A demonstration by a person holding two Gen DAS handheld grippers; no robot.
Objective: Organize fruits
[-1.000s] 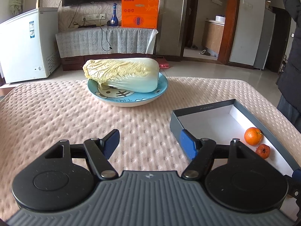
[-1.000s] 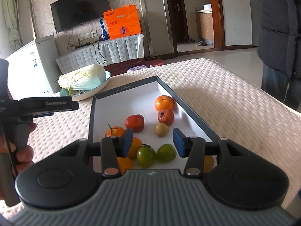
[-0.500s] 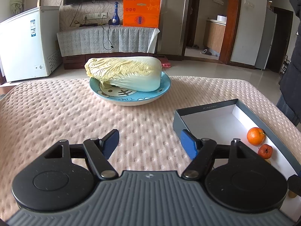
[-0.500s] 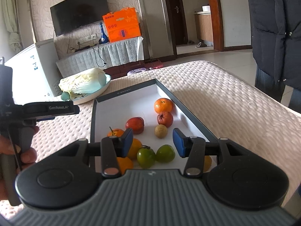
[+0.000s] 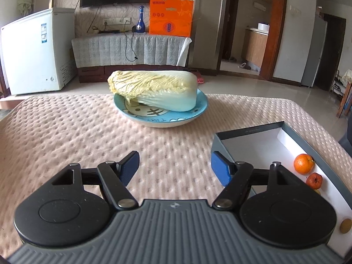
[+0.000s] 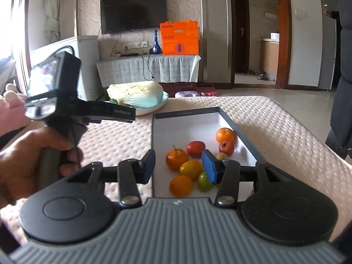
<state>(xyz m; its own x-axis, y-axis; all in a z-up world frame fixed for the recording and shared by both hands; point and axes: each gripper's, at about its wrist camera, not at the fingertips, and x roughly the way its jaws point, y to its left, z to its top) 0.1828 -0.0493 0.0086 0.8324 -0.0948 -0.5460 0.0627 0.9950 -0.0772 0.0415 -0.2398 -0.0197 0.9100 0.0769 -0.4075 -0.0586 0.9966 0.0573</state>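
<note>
A shallow dark-rimmed box (image 6: pixel 187 112) lies on the pink table cover and holds several fruits: an orange (image 6: pixel 224 135), a red tomato (image 6: pixel 195 149), a stemmed orange (image 6: pixel 177 159), a green fruit (image 6: pixel 204 181). My right gripper (image 6: pixel 178 168) hovers over the box's near left corner, open, its blue pads pressing on nothing. My left gripper (image 5: pixel 176 169) stands open and empty above the cloth, just left of the box (image 5: pixel 248 131). There the orange (image 5: pixel 303 164) and a small red fruit (image 5: pixel 314 180) show by the right wall. A hand holds the left gripper (image 6: pixel 123 113).
A napa cabbage (image 5: pixel 154 88) lies on a blue plate (image 5: pixel 162 118) at the table's far middle. A person in a dark coat (image 6: pixel 343 88) stands at the table's right side. Beyond the table stand a white freezer (image 5: pixel 33 50) and a covered cabinet.
My right gripper has swung left and rolled level, so the box now sits right of centre and the left gripper looms larger. The left gripper has hardly moved.
</note>
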